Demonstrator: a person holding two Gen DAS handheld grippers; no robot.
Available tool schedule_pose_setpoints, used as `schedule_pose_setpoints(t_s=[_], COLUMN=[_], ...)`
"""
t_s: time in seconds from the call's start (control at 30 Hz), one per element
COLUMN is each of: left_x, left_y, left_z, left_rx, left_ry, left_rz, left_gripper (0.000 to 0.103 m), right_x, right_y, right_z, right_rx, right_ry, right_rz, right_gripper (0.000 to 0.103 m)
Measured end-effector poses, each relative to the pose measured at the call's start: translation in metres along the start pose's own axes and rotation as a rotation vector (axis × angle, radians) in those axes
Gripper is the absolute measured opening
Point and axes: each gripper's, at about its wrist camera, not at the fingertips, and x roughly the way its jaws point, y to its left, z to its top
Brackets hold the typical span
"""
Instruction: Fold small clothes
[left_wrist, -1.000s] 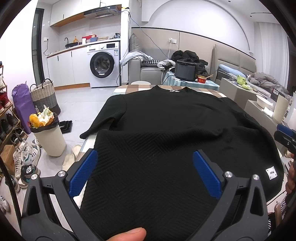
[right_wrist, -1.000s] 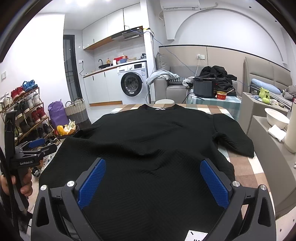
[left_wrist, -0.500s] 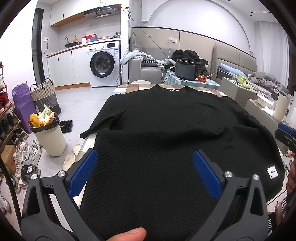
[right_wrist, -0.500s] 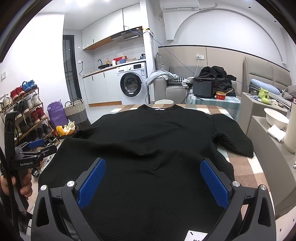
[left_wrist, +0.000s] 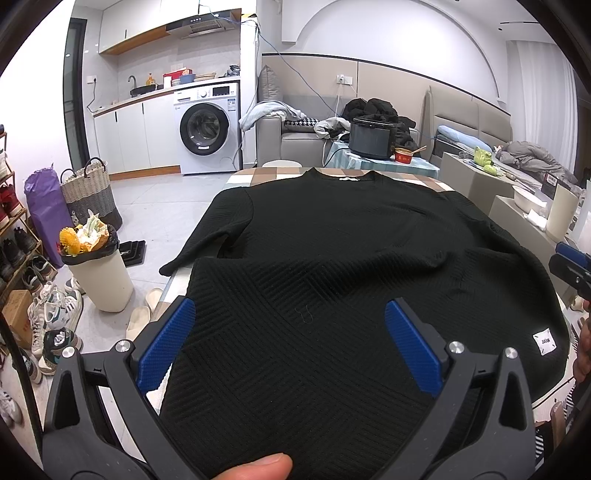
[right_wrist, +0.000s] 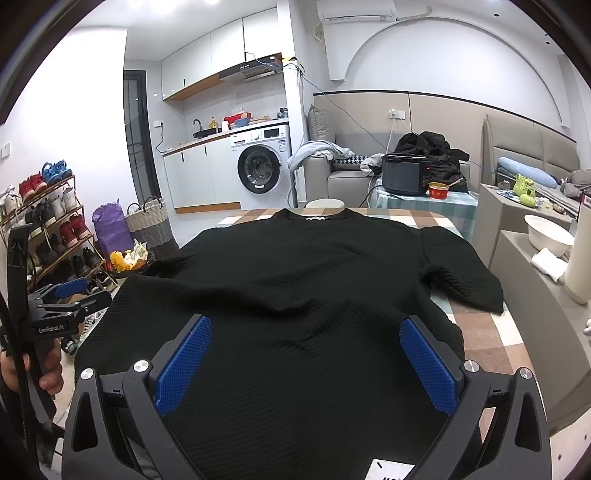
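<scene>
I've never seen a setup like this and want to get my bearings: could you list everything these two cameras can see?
Sweater: one, black, spread flat over the table, collar at the far end.
Table: one, checked brown and white top, under the sweater.
Washing machine: one, white, against the far kitchen wall.
Bin: one, cream, overfull, on the floor left of the table.
Basket: one, woven grey, beside a purple bag.
Cooker: one, black, on a side table by the sofa.
Shoe rack: one, full of shoes, left wall.
Left gripper: blue pads, open, above the sweater's near hem.
Right gripper: blue pads, open, above the near hem.
</scene>
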Motion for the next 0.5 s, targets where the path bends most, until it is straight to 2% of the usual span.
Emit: schedule_pose_setpoints(t_s=[0.5], left_x=[0.0004], left_y=[-0.0004], left_z=[0.0000], left_rx=[0.001], left_ry=[0.000], left_rz=[0.001], left_gripper=[0.102], right_x=[-0.0004], right_y=[-0.0021], right_z=[0.0008], right_rx=[0.001], right_ry=[-0.002], right_rz=[0.000], right_gripper=[0.103])
